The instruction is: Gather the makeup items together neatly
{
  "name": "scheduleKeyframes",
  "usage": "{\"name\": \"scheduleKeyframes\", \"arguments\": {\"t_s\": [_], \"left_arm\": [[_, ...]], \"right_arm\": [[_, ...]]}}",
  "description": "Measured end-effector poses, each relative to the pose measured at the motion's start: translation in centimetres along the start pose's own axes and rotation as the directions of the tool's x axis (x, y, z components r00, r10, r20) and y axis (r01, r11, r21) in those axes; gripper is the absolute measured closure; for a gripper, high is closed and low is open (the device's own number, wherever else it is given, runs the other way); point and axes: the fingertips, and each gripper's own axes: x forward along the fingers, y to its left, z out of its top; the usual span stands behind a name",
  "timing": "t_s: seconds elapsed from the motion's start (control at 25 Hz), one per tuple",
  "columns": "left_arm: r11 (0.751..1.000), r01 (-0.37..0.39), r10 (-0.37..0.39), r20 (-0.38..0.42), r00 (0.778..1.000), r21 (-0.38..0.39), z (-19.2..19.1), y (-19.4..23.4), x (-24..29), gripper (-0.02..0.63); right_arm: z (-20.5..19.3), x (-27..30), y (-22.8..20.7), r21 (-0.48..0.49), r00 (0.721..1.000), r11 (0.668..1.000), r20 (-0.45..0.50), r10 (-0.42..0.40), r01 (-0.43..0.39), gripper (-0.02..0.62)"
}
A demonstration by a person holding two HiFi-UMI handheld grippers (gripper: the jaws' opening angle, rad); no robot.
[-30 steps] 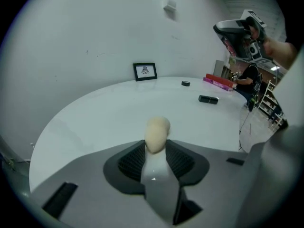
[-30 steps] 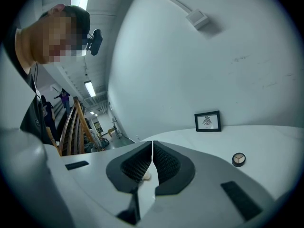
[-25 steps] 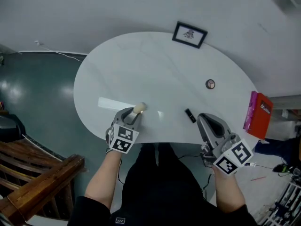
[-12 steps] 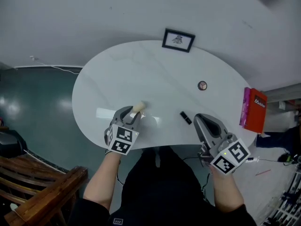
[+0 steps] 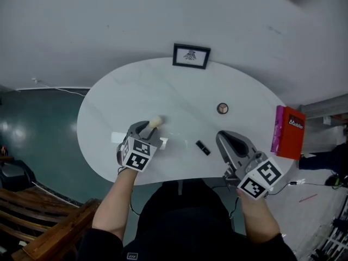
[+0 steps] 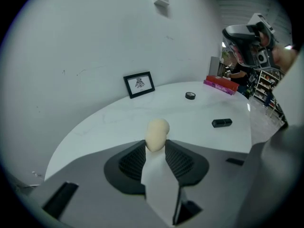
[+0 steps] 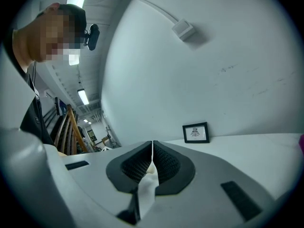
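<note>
My left gripper (image 5: pixel 147 126) is shut on a beige makeup sponge (image 5: pixel 155 122) and holds it just above the white oval table (image 5: pixel 163 86), left of the middle. In the left gripper view the sponge (image 6: pixel 156 134) sticks out past the pads of the left gripper (image 6: pixel 156 145). A black lipstick tube (image 5: pixel 203 147) (image 6: pixel 222 123) lies near the front edge, between the two grippers. A small round compact (image 5: pixel 222 109) (image 6: pixel 190 95) lies farther back on the right. My right gripper (image 5: pixel 223 138) (image 7: pixel 152 150) hovers right of the tube, shut, with nothing in it.
A black picture frame (image 5: pixel 191 56) (image 6: pixel 139 84) (image 7: pixel 195 133) stands at the table's far edge against the wall. A red and pink box (image 5: pixel 288 132) (image 6: pixel 222 84) stands at the right end. A wooden chair (image 5: pixel 38 222) is on the floor at the left.
My left gripper has carried the sponge a little farther in over the table, closer to the black tube. The right gripper has stayed beside the tube. The head view has shifted.
</note>
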Motion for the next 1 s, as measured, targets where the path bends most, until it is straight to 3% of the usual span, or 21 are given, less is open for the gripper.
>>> {"name": "scheduleKeyframes", "arguments": {"t_s": [0.2, 0.48, 1.0], "left_arm": [[1.000, -0.003, 0.003, -0.063, 0.998, 0.004, 1.6, -0.7, 2.9, 0.474], [0.997, -0.026, 0.041, -0.196, 0.980, 0.078, 2.0, -1.2, 4.8, 0.472], [0.999, 0.015, -0.011, -0.130, 0.991, 0.031, 4.1, -1.2, 6.2, 0.450]], "right_arm": [[1.3, 0.2, -3.9, 0.026, 0.999, 0.999, 0.000, 0.032, -0.032, 0.560], [1.7, 0.3, -7.4, 0.030, 0.996, 0.996, -0.034, 0.085, -0.084, 0.560], [1.4, 1.6, -8.3, 0.044, 0.995, 0.996, -0.067, 0.075, -0.072, 0.560]]}}
